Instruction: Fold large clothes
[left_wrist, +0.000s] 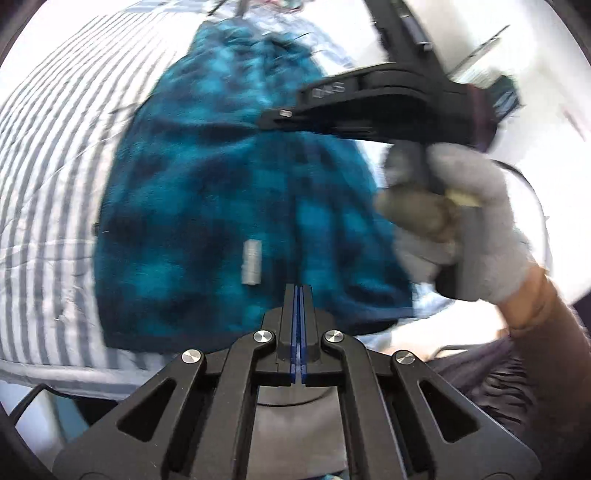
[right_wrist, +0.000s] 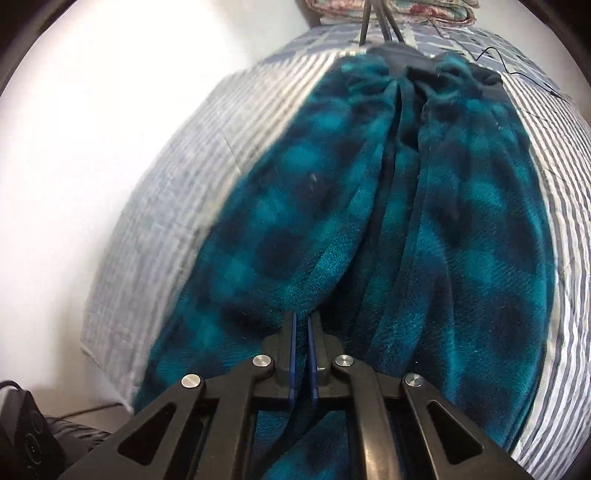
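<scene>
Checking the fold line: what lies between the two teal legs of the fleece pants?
In the right wrist view, a dark fold of the fleece pants runs between the legs; no striped bedcover shows through there.

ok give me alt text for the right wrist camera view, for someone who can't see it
The right claw is closed on a fold of a teal and black plaid fleece garment that lies lengthwise on a bed with a grey and white striped cover. A folded floral blanket sits at the bed's far end, against a white wall.
</scene>
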